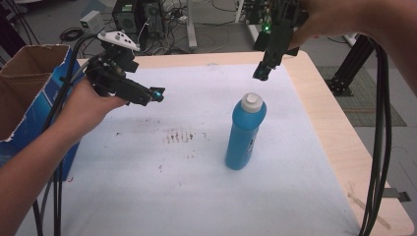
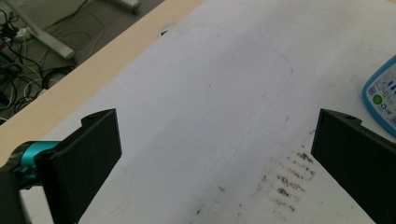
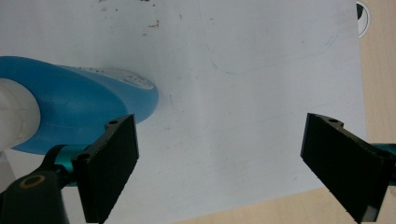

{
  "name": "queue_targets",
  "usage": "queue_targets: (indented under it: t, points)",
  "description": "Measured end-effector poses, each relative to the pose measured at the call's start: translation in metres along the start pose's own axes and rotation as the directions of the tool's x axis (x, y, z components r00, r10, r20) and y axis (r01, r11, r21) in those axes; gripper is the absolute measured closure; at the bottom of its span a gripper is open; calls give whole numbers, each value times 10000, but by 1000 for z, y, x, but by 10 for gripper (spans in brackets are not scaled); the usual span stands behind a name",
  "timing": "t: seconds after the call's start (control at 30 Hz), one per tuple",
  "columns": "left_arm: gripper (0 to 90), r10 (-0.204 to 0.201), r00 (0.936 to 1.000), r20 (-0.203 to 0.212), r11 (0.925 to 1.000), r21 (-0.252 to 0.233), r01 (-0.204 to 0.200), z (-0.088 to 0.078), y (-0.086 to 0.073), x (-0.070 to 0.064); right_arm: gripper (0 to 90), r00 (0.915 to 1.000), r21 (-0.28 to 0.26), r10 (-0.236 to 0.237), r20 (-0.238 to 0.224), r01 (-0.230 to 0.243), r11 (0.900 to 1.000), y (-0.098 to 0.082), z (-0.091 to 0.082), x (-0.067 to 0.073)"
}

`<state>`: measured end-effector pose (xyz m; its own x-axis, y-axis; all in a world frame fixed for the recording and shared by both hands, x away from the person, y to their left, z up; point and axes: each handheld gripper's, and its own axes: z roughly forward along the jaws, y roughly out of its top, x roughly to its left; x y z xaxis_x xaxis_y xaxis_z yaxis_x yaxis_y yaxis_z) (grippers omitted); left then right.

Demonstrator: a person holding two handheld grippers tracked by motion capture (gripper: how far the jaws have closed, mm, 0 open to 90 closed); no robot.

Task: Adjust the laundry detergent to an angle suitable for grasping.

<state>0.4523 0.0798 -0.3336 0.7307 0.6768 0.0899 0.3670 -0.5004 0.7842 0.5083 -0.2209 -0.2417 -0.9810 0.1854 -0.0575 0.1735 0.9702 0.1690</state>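
Observation:
A blue bottle (image 1: pixel 244 132) with a white cap (image 1: pixel 253 102) stands upright right of the middle of the white sheet (image 1: pixel 196 147). My right gripper (image 1: pixel 261 72) hangs above and behind the bottle, pointing down, open and empty. From the right gripper view I look down on the bottle (image 3: pixel 79 109) at the left, outside the wide-open jaws. My left gripper (image 1: pixel 156 94) is held over the sheet's left side, pointing right, open and empty. The bottle's label edge (image 2: pixel 383 95) shows at the right of the left gripper view.
An open cardboard box (image 1: pixel 29 93) with blue sides stands at the table's left edge. Brown crumb stains (image 1: pixel 178 135) mark the sheet near the middle. The wooden table (image 1: pixel 334 123) is bare along its right side. Cables (image 1: pixel 378 147) trail from both grippers.

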Motion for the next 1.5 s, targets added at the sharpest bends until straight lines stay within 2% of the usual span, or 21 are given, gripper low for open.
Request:
queue_targets:
  t: [0.17, 0.37, 0.57, 0.7, 0.87, 0.97, 1.23, 1.37, 1.5]
  points:
    - [16, -318, 9995, -7, 9977, -600, 317, -3, -6, -8, 108, 9997, 61, 3, -259, -2, 10000, -1, 3, -3]
    - [17, -451, 9988, 203, 9956, -814, 466, -2, -12, -19, 107, 9990, 258, 123, -429, -112, 9996, -3, 5, -6]
    - [17, -641, 9978, 143, 9903, -1226, 654, -4, -18, -31, 107, 9991, 271, 62, -410, -51, 9996, -4, 6, -7]
    - [17, -829, 9965, 83, 9877, -1324, 833, -5, -22, -41, 107, 9992, 276, 89, -386, -79, 9996, -3, 7, -7]
    - [17, -766, 9970, -62, 9868, -1439, 749, -5, -28, -56, 107, 9992, 333, 221, -327, -210, 9992, -3, 7, -6]
    - [17, -792, 9967, -165, 9871, -1408, 761, -4, -31, -64, 107, 9994, 258, 96, -327, -88, 9996, -4, 7, -7]
    - [17, -1034, 9946, -72, 9819, -1601, 1009, -4, -35, -82, 107, 9994, 237, 125, -327, -117, 9997, -5, 6, -6]
    - [17, -1262, 9919, 128, 9760, -1771, 1264, -1, -37, -94, 107, 9993, 207, 110, -356, -103, 9997, -5, 6, -6]
    - [17, -1207, 9926, 155, 9764, -1784, 1215, 1, -39, -102, 107, 9995, 241, 57, -326, -49, 9997, -4, 5, -6]
